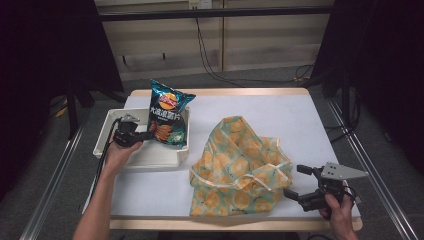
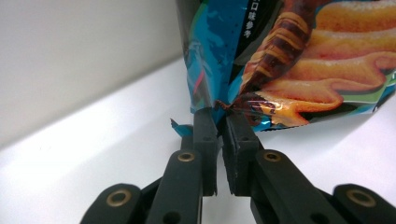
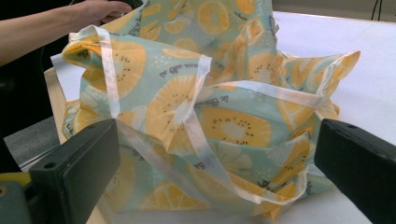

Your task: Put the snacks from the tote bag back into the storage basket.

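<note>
A blue-green chip bag (image 1: 169, 114) stands upright in a white tray (image 1: 107, 131) at the table's left. My left gripper (image 1: 149, 134) comes at it from the left and is shut on the bag's lower edge. In the left gripper view the two pads pinch the crinkled foil seam of the chip bag (image 2: 299, 60) between them, with my left gripper (image 2: 222, 119) low over the tray floor. A fabric tote bag (image 1: 240, 165) printed with orange slices lies crumpled mid-table. My right gripper (image 1: 296, 181) stands open just right of it. In the right gripper view my right gripper (image 3: 217, 140) faces the tote bag (image 3: 196, 107) with wide jaws.
The tray's white wall (image 2: 70, 60) rises close behind the left jaws. The tote's white straps (image 3: 201, 140) hang loose across its front. The white tabletop (image 1: 280, 107) is bare at the back right. Dark stands and cables sit on the floor beyond the table.
</note>
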Demonstrator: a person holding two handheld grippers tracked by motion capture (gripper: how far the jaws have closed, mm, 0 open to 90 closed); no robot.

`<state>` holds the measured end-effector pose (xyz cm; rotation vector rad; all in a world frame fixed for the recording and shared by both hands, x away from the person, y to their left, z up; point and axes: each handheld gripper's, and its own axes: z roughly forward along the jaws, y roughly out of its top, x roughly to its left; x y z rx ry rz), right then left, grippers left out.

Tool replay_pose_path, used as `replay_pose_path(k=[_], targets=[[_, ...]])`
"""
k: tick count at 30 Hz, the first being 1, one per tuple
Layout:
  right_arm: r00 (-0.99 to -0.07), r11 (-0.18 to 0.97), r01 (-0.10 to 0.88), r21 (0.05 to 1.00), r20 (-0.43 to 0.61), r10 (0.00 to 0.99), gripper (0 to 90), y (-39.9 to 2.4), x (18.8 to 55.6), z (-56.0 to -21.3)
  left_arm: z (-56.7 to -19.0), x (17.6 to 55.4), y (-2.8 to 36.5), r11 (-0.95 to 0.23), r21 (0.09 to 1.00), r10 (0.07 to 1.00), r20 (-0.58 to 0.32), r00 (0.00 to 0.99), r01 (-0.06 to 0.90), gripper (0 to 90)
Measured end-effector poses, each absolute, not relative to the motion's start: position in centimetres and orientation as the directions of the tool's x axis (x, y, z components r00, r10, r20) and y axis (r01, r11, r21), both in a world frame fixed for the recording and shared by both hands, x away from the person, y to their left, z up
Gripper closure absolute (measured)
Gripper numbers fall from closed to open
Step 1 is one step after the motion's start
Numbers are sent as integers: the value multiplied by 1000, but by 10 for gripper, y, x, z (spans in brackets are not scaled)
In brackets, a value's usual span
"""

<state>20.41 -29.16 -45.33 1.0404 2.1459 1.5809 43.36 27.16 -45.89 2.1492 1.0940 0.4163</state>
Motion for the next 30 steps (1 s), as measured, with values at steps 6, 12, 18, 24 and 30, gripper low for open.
replay_pose_path(k=[6,12,18,24,30], targets=[[-704,149,382,912,183,686,0,-291,204,-453,-457,422,273,-417,689,809,-17,588,593,852],[-705,149,381,913,182,686,0,-291,204,-453,-458,412,281,-402,705,797,-43,602,584,842],[-704,148,381,913,183,687,0,-290,204,-453,-460,407,284,-368,729,791,-82,607,578,749],[-702,146,379,914,181,689,0,-292,203,-453,-453,399,288,-357,750,774,-96,626,557,624],[-704,149,376,915,177,688,0,-291,204,-453,-441,387,293,-348,790,748,-91,657,505,679]])
